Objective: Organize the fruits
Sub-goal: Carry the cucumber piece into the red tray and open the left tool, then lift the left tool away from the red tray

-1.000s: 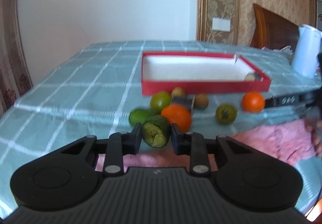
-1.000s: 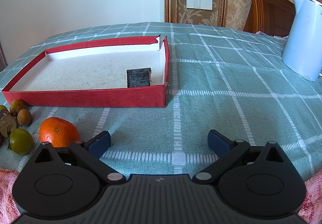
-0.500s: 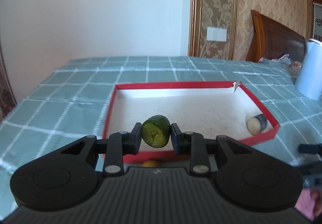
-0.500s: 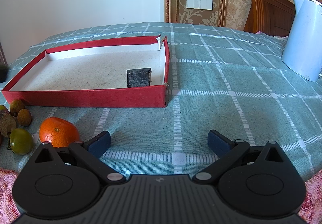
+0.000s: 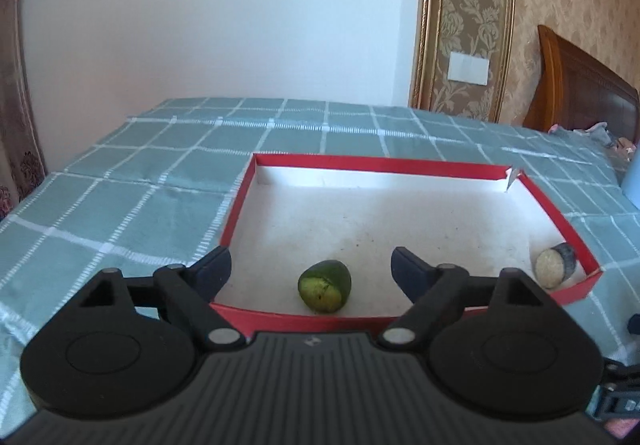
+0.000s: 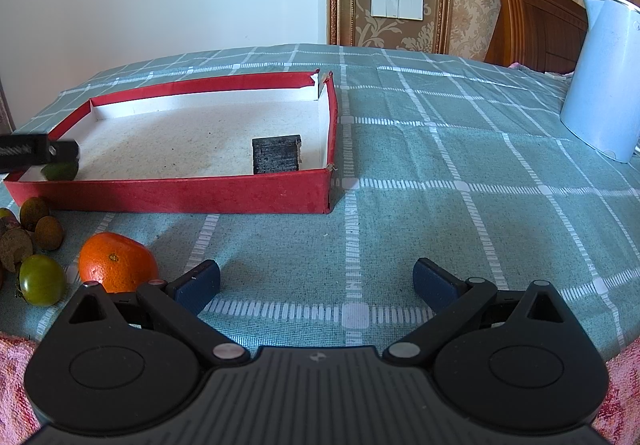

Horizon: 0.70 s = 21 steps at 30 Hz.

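A green fruit (image 5: 325,286) lies inside the red tray (image 5: 436,164) near its front wall. My left gripper (image 5: 311,272) is open above and just behind it, not touching. In the right wrist view the same fruit (image 6: 60,170) shows at the tray's left end, under the left gripper's fingers (image 6: 38,149). A dark cut piece (image 5: 556,266) lies in the tray's right corner; it also shows in the right wrist view (image 6: 276,154). My right gripper (image 6: 316,283) is open and empty over the cloth, right of an orange (image 6: 116,261).
Outside the tray (image 6: 180,191), at its front left, lie a green round fruit (image 6: 42,279) and several small brown fruits (image 6: 49,232). A white kettle (image 6: 604,81) stands at the right. A pink towel (image 6: 16,377) hangs at the table's near edge.
My left gripper carried the green fruit from the pile into the tray, then opened and let it go on the tray floor. The right gripper has not moved.
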{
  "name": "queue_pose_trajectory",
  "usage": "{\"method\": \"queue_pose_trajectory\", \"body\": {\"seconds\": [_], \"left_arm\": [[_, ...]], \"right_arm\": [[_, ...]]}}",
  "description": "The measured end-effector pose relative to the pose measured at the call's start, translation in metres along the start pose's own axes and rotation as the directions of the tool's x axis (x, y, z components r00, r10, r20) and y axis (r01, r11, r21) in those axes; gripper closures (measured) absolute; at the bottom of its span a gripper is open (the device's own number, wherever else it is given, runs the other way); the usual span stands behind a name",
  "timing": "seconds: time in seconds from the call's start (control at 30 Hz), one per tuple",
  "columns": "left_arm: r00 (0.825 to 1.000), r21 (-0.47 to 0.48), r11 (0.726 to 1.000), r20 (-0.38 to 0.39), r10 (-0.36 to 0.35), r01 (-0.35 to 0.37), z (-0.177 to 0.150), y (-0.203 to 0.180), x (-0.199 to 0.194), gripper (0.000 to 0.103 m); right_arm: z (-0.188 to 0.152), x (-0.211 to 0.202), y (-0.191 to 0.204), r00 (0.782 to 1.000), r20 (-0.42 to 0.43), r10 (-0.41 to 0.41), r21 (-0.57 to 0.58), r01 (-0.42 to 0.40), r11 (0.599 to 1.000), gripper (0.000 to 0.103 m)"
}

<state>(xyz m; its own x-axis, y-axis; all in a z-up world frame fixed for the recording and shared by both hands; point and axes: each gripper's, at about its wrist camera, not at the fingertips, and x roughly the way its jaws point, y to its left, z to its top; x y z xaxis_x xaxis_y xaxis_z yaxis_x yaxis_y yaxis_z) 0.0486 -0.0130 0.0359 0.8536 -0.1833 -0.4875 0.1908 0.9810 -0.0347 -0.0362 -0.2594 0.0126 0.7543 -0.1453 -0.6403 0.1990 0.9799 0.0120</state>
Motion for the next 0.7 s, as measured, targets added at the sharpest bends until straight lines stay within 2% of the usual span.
{"method": "queue_pose_trajectory", "body": {"seconds": [0.13,0.23,0.33,0.5,0.6,0.7], "left_arm": [[0.999,-0.019,1.000,0.034,0.019,-0.019,-0.005,0.008,-0.026,0.006],[0.995,-0.027,0.997,0.075,0.073,-0.071,-0.012,0.016,-0.047,0.001],[0.984,-0.041,0.992,0.129,0.124,-0.120,-0.022,0.027,-0.071,0.000],[0.971,-0.106,0.987,0.193,0.140,-0.121,-0.042,0.055,-0.102,0.000],[0.973,-0.164,0.975,0.154,0.174,-0.148,-0.052,0.077,-0.104,0.000],[0.972,-0.243,0.952,0.096,0.212,-0.184,-0.059,0.098,-0.098,0.000]], "right_arm": [[0.000,0.000,0.000,1.000,0.000,0.001,0.000,-0.001,1.000,0.000],[0.000,0.000,0.000,1.000,0.000,0.001,0.000,-0.001,1.000,0.000],[0.000,0.000,0.000,1.000,0.000,0.000,0.000,0.000,1.000,0.000],[0.000,0.000,0.001,1.000,0.000,0.000,0.000,0.000,1.000,0.000],[0.000,0.000,0.000,1.000,0.000,0.000,0.000,0.000,1.000,0.000],[0.000,0.000,0.000,1.000,0.000,0.000,0.000,0.000,1.000,0.000]]}}
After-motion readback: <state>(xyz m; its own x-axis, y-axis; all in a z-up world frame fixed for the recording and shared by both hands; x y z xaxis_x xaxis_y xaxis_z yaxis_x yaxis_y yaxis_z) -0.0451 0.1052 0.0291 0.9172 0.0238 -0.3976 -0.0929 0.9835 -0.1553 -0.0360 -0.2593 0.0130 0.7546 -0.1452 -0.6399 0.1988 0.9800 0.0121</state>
